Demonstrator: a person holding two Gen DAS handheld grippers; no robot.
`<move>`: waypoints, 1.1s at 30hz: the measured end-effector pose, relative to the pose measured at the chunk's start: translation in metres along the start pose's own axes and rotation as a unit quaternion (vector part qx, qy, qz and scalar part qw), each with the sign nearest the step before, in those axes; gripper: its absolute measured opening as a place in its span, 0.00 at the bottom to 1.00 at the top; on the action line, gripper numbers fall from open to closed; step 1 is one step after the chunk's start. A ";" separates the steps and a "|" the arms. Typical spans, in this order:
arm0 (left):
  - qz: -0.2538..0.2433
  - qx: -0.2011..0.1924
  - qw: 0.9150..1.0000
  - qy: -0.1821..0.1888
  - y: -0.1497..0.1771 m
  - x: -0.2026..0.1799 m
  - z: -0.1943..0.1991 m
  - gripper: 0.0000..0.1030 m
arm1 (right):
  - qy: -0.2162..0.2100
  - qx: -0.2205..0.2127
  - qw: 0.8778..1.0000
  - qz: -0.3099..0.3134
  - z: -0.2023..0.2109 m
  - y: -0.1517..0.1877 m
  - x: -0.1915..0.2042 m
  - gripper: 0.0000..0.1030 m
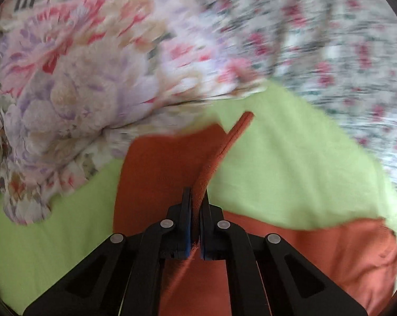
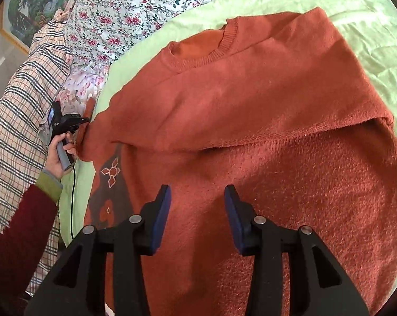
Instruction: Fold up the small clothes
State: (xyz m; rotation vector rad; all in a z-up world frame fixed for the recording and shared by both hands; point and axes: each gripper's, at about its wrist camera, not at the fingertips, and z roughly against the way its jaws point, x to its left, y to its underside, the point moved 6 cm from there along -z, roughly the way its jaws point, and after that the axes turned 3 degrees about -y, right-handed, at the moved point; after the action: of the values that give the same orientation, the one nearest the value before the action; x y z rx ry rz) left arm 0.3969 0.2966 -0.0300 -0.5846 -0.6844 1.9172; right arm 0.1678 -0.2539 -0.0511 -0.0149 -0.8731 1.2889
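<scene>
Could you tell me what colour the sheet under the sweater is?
Light green. The sheet shows best in the right wrist view, beneath the sweater.

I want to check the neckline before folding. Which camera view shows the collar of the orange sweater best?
The right wrist view: the ribbed collar of the orange sweater lies sharp and fully open near the top. The left wrist view is blurred and shows no collar, only a sweater edge pinched in the left gripper.

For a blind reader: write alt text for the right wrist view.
An orange sweater lies spread on a light green sheet, the open right claw above its lower part. At left, a hand holds the left claw at the sweater's edge.
</scene>
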 end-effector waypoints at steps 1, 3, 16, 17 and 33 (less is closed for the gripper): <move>-0.008 -0.008 1.000 0.016 0.006 -0.013 0.013 0.02 | -0.001 -0.004 1.000 0.002 0.003 -0.001 0.001 0.42; -0.026 -0.020 0.998 0.059 0.026 -0.052 0.044 0.02 | -0.004 -0.010 1.000 0.001 0.007 -0.001 0.002 0.42; -0.198 -0.019 0.949 0.245 0.187 -0.311 0.147 0.02 | 0.002 -0.042 0.999 -0.028 0.036 0.005 -0.018 0.42; -0.206 -0.013 0.947 0.244 0.193 -0.320 0.142 0.02 | 0.002 -0.043 0.999 -0.029 0.038 0.004 -0.021 0.42; -0.279 0.035 0.934 0.220 0.267 -0.311 0.132 0.53 | 0.018 -0.072 0.997 -0.037 0.039 -0.027 -0.028 0.42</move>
State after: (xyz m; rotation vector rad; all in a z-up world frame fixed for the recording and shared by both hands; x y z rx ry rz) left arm 0.2657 -0.1102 -0.0835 -0.6626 -0.4262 1.2187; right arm 0.1675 -0.3037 -0.0271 -0.1181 -0.9260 1.1527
